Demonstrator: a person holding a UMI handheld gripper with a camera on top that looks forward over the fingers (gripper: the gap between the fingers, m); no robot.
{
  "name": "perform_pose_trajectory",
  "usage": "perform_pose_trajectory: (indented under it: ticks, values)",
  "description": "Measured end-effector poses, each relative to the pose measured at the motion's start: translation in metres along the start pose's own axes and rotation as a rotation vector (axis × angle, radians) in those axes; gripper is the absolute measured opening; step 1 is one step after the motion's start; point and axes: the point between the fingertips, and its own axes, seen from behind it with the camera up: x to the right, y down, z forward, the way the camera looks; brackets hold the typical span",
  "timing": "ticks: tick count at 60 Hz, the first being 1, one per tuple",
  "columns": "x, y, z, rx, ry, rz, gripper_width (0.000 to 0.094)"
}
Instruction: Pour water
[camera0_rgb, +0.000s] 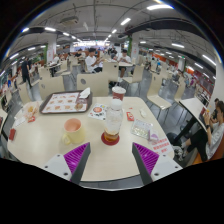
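A clear plastic water bottle (112, 120) with an orange base stands upright on the cream round table (60, 150), just ahead of my fingers and midway between their lines. To its left stands a pale cup (73, 128) with a yellowish rim. My gripper (111, 157) is open, its purple pads (75, 155) wide apart with only bare tabletop between them. The bottle sits beyond the fingertips, untouched.
A tray (66, 102) with several small items lies at the far left of the table. Small packets and a box (140, 128) lie right of the bottle, a red-lidded cup (119, 91) behind it. Chairs, other tables and seated people surround the table.
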Motion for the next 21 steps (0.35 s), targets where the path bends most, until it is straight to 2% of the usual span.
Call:
perform_pose_trajectory:
  ticks: [21]
  values:
    - [-0.005,0.009,-0.041,0.019,-0.026,-0.024,0.0846]
